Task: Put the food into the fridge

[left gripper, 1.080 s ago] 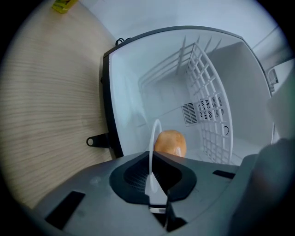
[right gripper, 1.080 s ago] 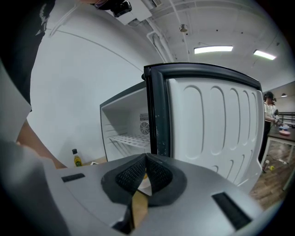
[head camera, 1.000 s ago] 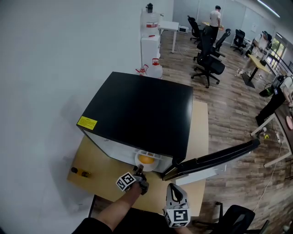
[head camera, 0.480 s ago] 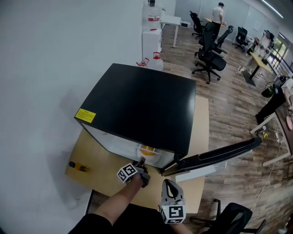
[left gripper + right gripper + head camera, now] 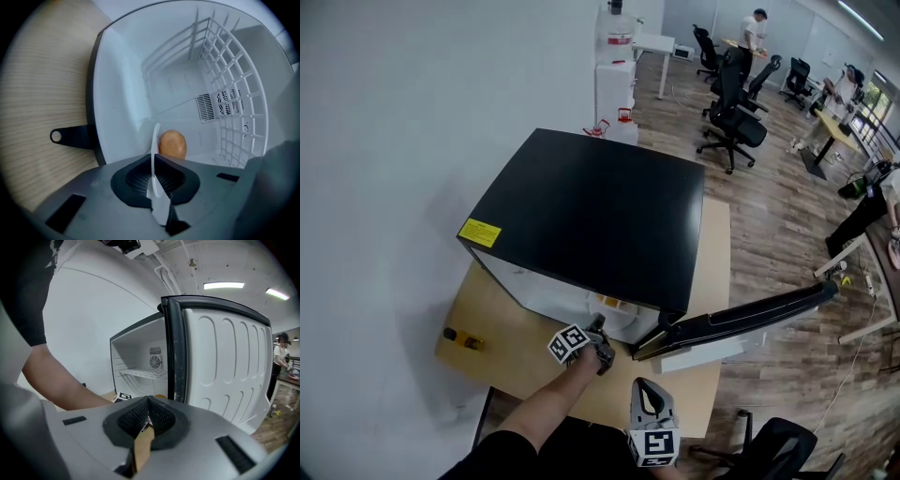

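**Plate slides deeper into the open fridge**

Over the last second the left gripper (image 5: 597,328) has pushed forward. 1 second ago the white plate (image 5: 605,302) and its orange-brown food sat in plain sight at the mouth of the fridge (image 5: 591,216). Now only a sliver of the plate shows under the fridge's black top, and the head view no longer shows the food. The load has likely passed the opening. What seems left is to set it down, let go, pull out and close the door (image 5: 741,323), which stands wide open to the right.

In the left gripper view the jaws are pinching the near rim of the plate (image 5: 154,140), seen edge-on as a thin white line. The round piece of food (image 5: 173,144) rests on the plate just beyond the jaw tips, close to the rim but not touching the jaws. White fridge walls and a wire shelf (image 5: 225,93) surround it. Whether the plate already rests on the fridge floor I cannot tell.

The right gripper (image 5: 649,398) hangs back over the near edge of the desk (image 5: 506,347), apart from the fridge. Its jaws are pressed together, seemingly on nothing.
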Tool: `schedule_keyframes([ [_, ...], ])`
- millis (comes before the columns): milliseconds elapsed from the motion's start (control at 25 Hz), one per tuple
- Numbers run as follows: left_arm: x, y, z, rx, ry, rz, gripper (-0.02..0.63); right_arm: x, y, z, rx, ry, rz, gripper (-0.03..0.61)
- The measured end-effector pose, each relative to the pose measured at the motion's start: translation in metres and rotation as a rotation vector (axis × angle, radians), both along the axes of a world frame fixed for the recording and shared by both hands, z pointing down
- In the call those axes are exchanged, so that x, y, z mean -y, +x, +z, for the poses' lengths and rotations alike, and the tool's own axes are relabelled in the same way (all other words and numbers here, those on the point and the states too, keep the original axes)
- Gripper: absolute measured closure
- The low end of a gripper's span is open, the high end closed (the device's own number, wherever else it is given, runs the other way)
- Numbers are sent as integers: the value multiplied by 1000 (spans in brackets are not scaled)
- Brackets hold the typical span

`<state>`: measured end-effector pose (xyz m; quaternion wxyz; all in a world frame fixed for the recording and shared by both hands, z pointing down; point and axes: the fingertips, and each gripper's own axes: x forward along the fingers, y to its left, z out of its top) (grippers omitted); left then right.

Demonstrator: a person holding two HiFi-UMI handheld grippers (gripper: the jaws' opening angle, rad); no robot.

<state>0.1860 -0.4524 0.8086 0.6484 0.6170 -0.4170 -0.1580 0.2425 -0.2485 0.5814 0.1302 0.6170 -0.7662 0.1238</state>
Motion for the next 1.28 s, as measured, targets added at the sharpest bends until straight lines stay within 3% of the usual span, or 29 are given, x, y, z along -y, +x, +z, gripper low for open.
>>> schedule_keyframes([
  [360, 12, 11, -5, 26, 2, 16, 592, -2, 3, -1, 26, 11, 20, 518],
  [600, 13, 16, -9, 62, 34, 85, 571, -8, -4, 4, 23, -5, 9, 518],
  [680, 14, 19, -13, 111, 73, 139, 503, -14, -5, 9, 30, -11, 8, 518],
  [840, 10, 24, -18, 287, 153, 284, 426, -22, -5, 18, 29, -29, 16, 518],
  [1080, 8, 14, -17, 447, 194, 332, 374, -30, -3, 19, 25, -27, 34, 518],
  [1280, 5, 12, -21, 482, 225, 372, 357, -33, -13, 19, 28, -29, 23, 518],
])
